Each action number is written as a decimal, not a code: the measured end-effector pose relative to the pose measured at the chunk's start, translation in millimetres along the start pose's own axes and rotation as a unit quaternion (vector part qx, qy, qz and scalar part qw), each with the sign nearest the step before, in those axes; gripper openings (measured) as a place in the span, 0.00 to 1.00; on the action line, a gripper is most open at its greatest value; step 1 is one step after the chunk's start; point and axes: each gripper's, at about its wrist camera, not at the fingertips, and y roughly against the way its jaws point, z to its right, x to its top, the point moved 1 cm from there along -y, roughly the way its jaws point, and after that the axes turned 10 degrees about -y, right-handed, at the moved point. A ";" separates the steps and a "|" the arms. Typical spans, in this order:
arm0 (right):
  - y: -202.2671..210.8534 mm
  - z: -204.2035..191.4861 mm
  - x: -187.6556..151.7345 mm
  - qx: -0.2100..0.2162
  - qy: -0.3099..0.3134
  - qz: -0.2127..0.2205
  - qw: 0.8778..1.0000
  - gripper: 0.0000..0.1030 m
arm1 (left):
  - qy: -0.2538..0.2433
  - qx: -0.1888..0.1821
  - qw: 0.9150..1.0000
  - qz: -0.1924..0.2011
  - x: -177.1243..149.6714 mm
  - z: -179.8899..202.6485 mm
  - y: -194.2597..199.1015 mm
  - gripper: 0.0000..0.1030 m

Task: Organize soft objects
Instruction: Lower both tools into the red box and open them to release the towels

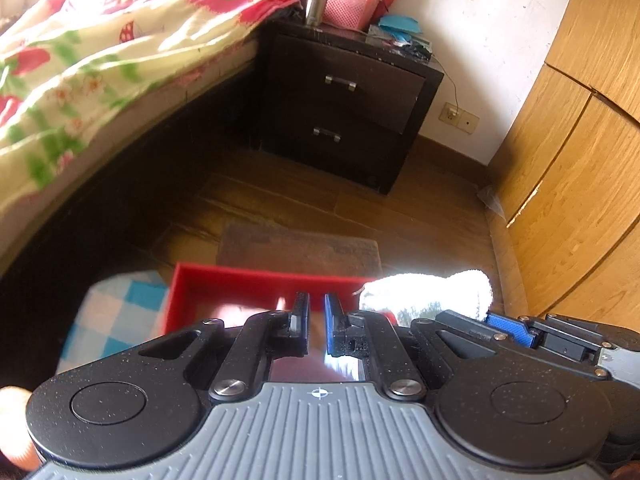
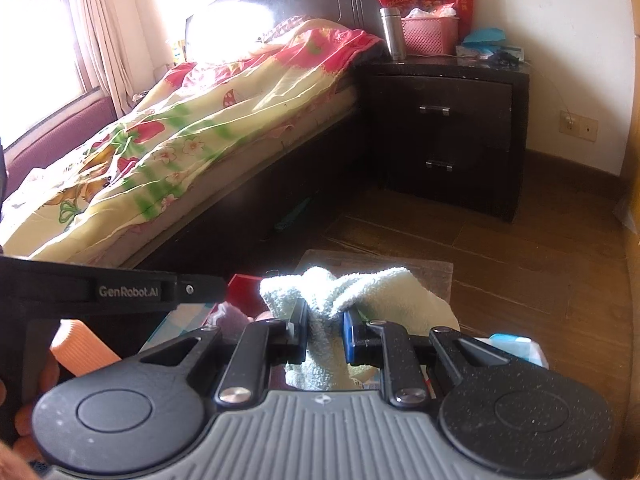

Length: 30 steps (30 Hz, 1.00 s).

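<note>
A red box (image 1: 256,280) sits open on the wooden floor; blur hides its contents. The right gripper (image 2: 325,320) pinches a pale green towel (image 2: 360,292) bunched above the box's right end, its folds spilling rightward. The left gripper (image 1: 316,312) hovers over the box, jaws nearly together, holding nothing.

Left gripper (image 1: 316,312): black speckled linkage arms with silver pivot screws behind the fingers, one pad blue, ribbed grey housing bearing a crosshair mark. Right gripper (image 2: 325,322): same build; beside it, a black bar lettered "GenRobot.AI".
</note>
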 end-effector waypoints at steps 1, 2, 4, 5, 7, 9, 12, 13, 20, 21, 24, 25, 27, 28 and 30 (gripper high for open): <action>-2.4 -0.7 3.1 -0.006 0.006 -0.003 1.000 0.00 | -0.005 0.003 1.000 -0.002 3.4 0.7 -1.3 0.04; -7.2 -1.4 6.2 -0.012 0.012 -0.010 1.000 0.00 | -0.009 0.009 1.000 -0.005 5.8 1.4 -3.9 0.04; -19.7 -1.8 10.3 -0.025 0.021 -0.028 0.999 0.00 | -0.018 0.018 1.000 -0.018 9.1 4.1 -13.0 0.04; -27.5 -1.5 11.4 -0.032 0.024 -0.038 0.998 0.00 | -0.020 0.021 0.999 -0.026 8.9 4.7 -18.6 0.04; -42.6 -0.4 13.1 -0.041 0.024 -0.057 0.997 0.00 | -0.021 0.023 0.999 -0.038 6.8 4.2 -27.8 0.04; -55.5 -0.3 13.6 -0.042 0.021 -0.073 0.996 0.00 | -0.021 0.021 0.998 -0.050 2.0 1.9 -35.7 0.05; -73.5 -0.2 10.2 -0.036 0.014 -0.105 0.994 0.00 | -0.028 0.025 0.997 -0.069 -4.9 0.0 -47.4 0.05; -79.1 -0.8 8.0 -0.035 0.014 -0.114 0.993 0.00 | -0.031 0.026 0.996 -0.075 -7.2 -0.4 -50.6 0.05; -104.8 0.3 -3.3 -0.046 0.004 -0.168 0.985 0.10 | -0.033 0.031 0.994 -0.098 -16.3 -7.8 -62.2 0.13; -105.4 0.4 -3.6 -0.044 0.003 -0.169 0.985 0.24 | -0.034 0.036 0.994 -0.100 -17.5 -8.4 -62.0 0.13; -108.4 0.6 -6.5 -0.069 0.015 -0.170 0.983 0.48 | -0.030 0.042 0.993 -0.102 -21.1 -12.6 -59.3 0.24; -107.4 1.8 -7.3 -0.070 0.014 -0.168 0.983 0.52 | -0.027 0.042 0.994 -0.099 -21.9 -14.4 -56.9 0.32; -103.9 5.8 -8.3 -0.068 0.000 -0.165 0.984 0.55 | -0.019 0.045 0.994 -0.093 -23.4 -16.5 -50.9 0.43; -101.6 7.6 -8.5 -0.066 -0.009 -0.162 0.985 0.57 | -0.020 0.047 0.995 -0.092 -24.5 -16.7 -48.1 0.43; -96.5 10.5 -8.0 -0.059 -0.022 -0.159 0.985 0.58 | -0.020 0.048 0.995 -0.090 -26.7 -15.4 -42.0 0.44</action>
